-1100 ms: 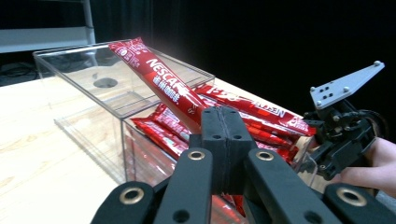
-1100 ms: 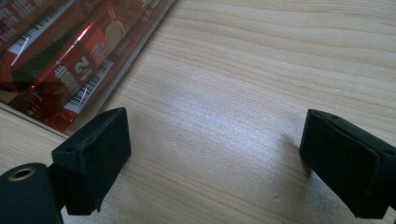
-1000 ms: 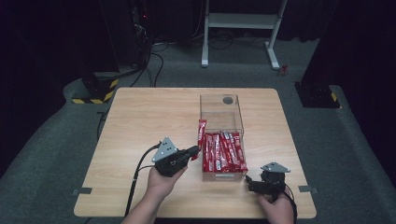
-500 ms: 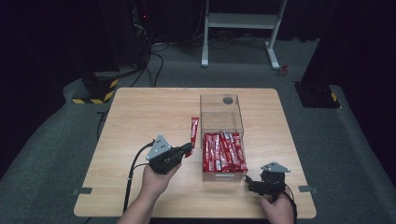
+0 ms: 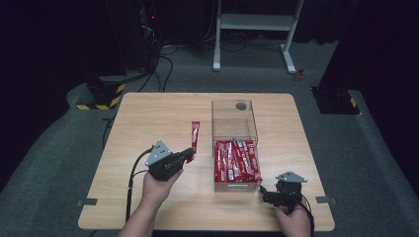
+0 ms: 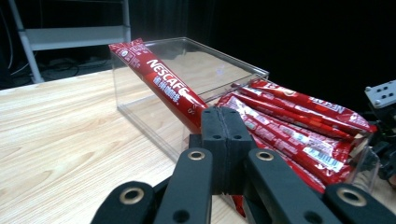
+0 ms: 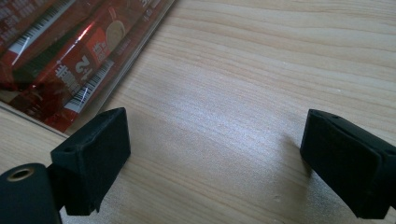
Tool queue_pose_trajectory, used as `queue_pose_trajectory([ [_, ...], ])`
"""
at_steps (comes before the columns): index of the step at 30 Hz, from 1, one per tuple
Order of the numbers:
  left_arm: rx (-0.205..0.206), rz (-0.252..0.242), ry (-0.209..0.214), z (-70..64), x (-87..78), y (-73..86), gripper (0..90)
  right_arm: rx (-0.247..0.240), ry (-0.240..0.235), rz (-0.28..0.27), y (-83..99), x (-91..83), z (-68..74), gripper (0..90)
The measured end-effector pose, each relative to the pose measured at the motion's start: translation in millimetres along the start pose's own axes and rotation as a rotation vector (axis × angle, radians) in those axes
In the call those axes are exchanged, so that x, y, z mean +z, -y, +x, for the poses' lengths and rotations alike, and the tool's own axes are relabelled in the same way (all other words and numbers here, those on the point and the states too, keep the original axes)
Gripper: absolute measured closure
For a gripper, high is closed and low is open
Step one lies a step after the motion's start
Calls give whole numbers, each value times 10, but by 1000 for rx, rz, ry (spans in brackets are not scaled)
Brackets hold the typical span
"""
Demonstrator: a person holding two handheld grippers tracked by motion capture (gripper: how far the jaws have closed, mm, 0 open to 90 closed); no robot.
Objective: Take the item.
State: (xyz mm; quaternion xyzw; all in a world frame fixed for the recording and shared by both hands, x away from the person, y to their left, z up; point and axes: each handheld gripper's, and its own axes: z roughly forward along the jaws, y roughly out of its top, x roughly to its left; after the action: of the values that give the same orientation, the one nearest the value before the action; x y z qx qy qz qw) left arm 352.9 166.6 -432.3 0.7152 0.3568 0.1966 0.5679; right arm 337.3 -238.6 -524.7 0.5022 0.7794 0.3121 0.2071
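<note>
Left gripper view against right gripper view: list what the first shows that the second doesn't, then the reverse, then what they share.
Left gripper view alone: the left gripper, jaws shut on a single red sachet that slants up in front of the clear box, with its white NESCAFE lettering readable, and dark floor beyond the table.

Right gripper view alone: the right gripper, jaws wide apart and holding nothing, low over bare wood, and barcodes on the wrappers.

Both: the wooden table, the clear box wall, and the pile of red sachets in it.
</note>
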Motion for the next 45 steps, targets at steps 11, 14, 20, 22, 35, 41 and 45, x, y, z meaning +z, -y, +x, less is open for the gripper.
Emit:
queue_pose_trajectory([
  [11,-16,14,-35,131,-34,52,900,0,0,0,0,0,0,81],
  [14,-23,24,-46,173,-25,82,900,0,0,0,0,0,0,81],
  [20,-39,48,-55,232,1,138,900,0,0,0,0,0,0,81],
  [22,-43,58,-60,255,17,166,900,0,0,0,0,0,0,81],
  [35,-54,125,-72,309,139,303,900,0,0,0,0,0,0,81],
  [41,-57,165,-79,337,205,376,900,0,0,0,0,0,0,81],
  [45,-57,193,-83,352,255,431,900,0,0,0,0,0,0,81],
])
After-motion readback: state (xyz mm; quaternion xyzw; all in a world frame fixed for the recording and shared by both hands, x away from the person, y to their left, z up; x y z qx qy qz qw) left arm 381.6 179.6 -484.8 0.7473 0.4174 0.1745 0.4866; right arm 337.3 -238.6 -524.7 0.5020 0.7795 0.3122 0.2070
